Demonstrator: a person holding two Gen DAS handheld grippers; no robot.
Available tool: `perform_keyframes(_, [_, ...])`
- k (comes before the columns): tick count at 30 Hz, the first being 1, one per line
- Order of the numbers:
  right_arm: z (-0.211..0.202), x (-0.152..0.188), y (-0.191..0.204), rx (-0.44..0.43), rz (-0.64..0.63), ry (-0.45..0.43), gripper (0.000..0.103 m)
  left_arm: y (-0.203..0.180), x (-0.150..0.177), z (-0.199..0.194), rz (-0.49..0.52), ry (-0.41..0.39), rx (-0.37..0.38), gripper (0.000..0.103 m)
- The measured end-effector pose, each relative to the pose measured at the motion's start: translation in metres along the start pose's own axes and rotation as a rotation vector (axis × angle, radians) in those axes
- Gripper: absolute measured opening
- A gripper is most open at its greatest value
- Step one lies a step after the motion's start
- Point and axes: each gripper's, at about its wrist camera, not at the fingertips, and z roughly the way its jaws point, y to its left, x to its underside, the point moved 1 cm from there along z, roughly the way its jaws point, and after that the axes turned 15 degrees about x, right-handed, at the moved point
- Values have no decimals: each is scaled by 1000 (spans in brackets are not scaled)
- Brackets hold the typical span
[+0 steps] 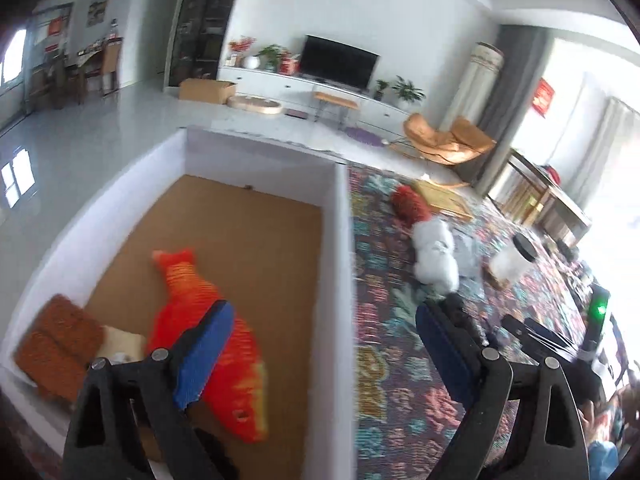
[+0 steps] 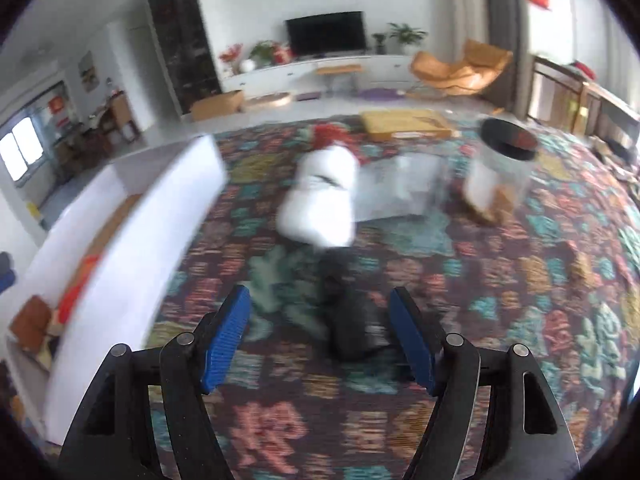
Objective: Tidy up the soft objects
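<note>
An orange plush fish (image 1: pixel 208 320) lies on the brown floor of a white box (image 1: pixel 340 264), beside a brown soft piece (image 1: pixel 60 344). My left gripper (image 1: pixel 324 352) hangs open over the box's right wall with nothing between its blue pads. On the patterned rug lie a white plush with a red end (image 2: pixel 320 196) and a dark soft item (image 2: pixel 352 320). My right gripper (image 2: pixel 320 338) is open above the dark item. The item shows between the pads (image 2: pixel 226 336), which do not press on it. The right wrist view is blurred.
A clear jar with a black lid (image 2: pixel 500 172) and a crumpled clear bag (image 2: pixel 400 184) stand right of the white plush. A flat yellow box (image 2: pixel 404 124) lies behind them. The white box (image 2: pixel 132 232) sits at the rug's left edge. A TV cabinet lines the far wall.
</note>
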Motion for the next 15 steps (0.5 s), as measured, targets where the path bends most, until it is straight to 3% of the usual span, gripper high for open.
perform_keyframes(3, [33, 7, -58, 166, 88, 62, 75, -61, 11, 40, 104, 73, 121, 94])
perform_keyframes(7, [64, 14, -108, 283, 159, 145, 75, -119, 36, 97, 196, 193, 213, 94])
perform_keyframes(11, [74, 28, -131, 340, 202, 153, 75, -135, 59, 147, 244, 249, 190, 94])
perform_keyframes(15, [77, 30, -139, 335, 238, 157, 75, -117, 68, 180, 245, 264, 136, 94])
